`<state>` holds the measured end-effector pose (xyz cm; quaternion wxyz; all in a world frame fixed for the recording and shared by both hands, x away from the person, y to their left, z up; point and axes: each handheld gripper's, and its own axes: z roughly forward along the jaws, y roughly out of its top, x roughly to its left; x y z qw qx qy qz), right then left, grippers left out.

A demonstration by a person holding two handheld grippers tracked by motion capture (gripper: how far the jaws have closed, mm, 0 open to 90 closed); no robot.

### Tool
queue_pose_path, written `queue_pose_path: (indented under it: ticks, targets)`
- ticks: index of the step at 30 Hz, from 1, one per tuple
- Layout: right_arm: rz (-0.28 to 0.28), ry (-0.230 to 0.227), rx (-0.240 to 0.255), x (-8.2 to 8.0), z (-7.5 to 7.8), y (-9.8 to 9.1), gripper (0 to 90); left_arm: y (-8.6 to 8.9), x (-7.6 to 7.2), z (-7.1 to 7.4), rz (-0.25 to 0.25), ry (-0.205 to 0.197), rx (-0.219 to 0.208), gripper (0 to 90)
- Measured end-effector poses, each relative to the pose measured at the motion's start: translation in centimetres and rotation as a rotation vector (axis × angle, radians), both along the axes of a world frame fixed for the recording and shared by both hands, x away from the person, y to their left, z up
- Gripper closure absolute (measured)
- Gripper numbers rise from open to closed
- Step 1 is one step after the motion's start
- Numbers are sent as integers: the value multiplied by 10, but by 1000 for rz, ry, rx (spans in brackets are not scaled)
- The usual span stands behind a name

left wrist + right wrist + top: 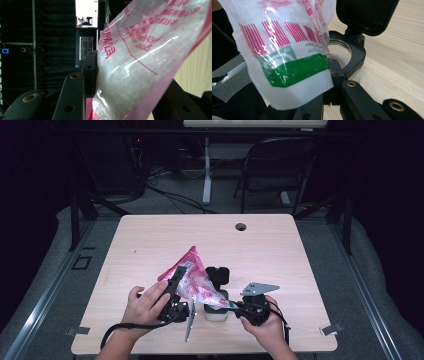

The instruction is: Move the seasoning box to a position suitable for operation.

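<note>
A pale wooden table point(150, 245) stands in a dark room, on a grey floor. At the near edge a person's two hands come in, each holding a black gripper. The left gripper point(176, 282) is in the left hand point(145, 305), near the middle of the near side. Its jaws are clamped on the fat part of a see-through plastic bag point(192, 280) with pink and red print. In the left gripper view the bag point(140, 62) is full of white grains and sits between the two black jaws. The right gripper point(234, 305) is in the right hand point(265, 325), just right of the left one. Its jaws are shut tight on the low corner of the bag, where the right gripper view shows a green band point(294, 67). The bag is held up off the table, slanting from far left down to near right. Just under that low corner stands a small white box point(216, 310) with a black flip lid point(217, 276) standing open. In the right gripper view the box's round mouth point(342, 50) is right behind the bag. Farther off the table has a small round hole point(241, 226) near its far edge. Behind the table stands a dark folding chair point(280, 165)
</note>
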<state>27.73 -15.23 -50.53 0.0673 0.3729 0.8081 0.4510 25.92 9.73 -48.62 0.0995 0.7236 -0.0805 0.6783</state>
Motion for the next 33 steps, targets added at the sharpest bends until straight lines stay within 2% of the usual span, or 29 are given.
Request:
queue_pose_path:
  ticks: [25, 31, 33]
  targets:
    - [-16, -8, 4, 0, 1, -3, 900, -1, 0, 0, -12, -7, -2, 613]
    - [-20, -14, 3, 0, 3, -5, 900, -1, 0, 0, -9, 0, -3, 612]
    - [-28, -18, 7, -1, 4, -5, 900, 0, 1, -2, -6, 15, -13, 611]
